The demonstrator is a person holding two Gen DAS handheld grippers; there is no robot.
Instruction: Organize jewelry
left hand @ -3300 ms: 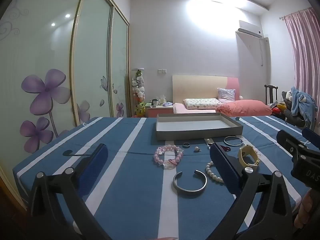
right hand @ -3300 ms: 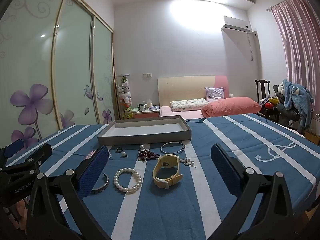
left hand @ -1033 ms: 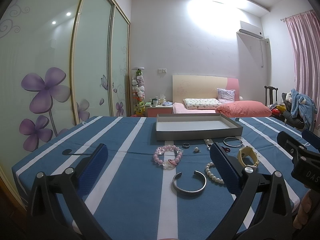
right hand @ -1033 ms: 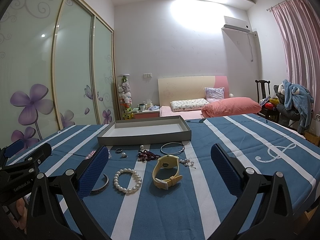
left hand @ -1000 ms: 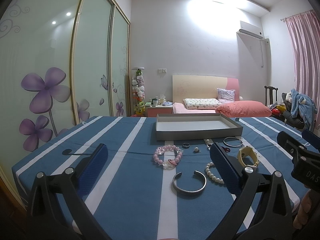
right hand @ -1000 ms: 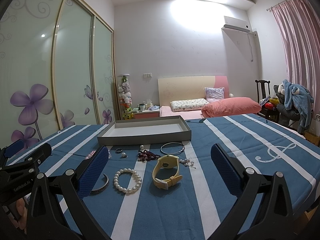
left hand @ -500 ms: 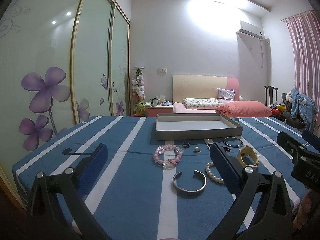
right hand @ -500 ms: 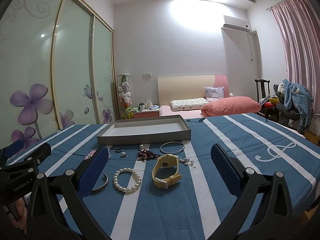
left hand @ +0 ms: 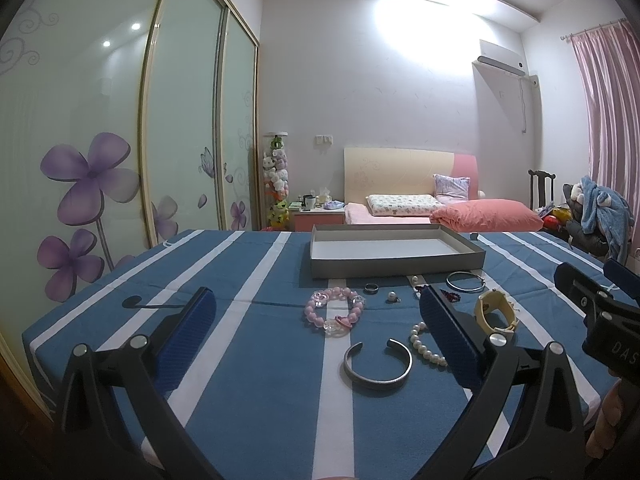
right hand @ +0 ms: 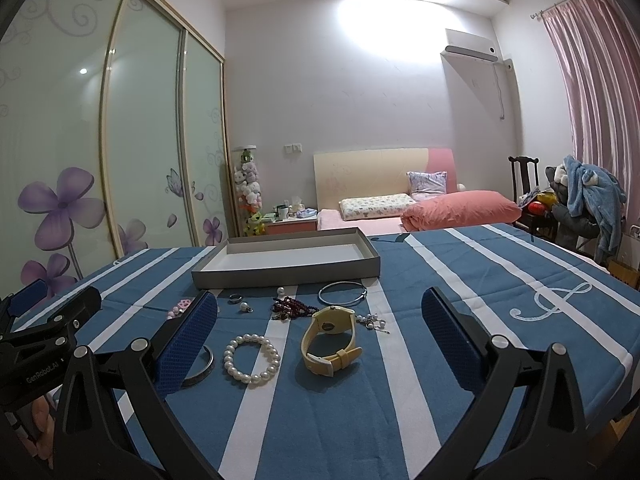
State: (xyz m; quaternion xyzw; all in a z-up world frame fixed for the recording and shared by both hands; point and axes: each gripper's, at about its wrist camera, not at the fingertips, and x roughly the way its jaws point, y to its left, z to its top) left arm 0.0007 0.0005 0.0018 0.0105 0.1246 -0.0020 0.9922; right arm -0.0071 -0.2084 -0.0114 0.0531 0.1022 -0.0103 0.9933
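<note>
Yellow watch (right hand: 330, 338) between spread right jaws

We see a blue cloth with white stripes (left hand: 248, 360) covering the bench. Far behind it stands a bed with a cream headboard (right hand: 368, 176) and a pink quilt (right hand: 460, 206). On the left run sliding wardrobe doors with purple flowers (left hand: 88, 176). An air conditioner (right hand: 472, 46) hangs on the far wall, and pink curtains (right hand: 596, 92) fall at right beside a dark chair (right hand: 524, 188).
</note>
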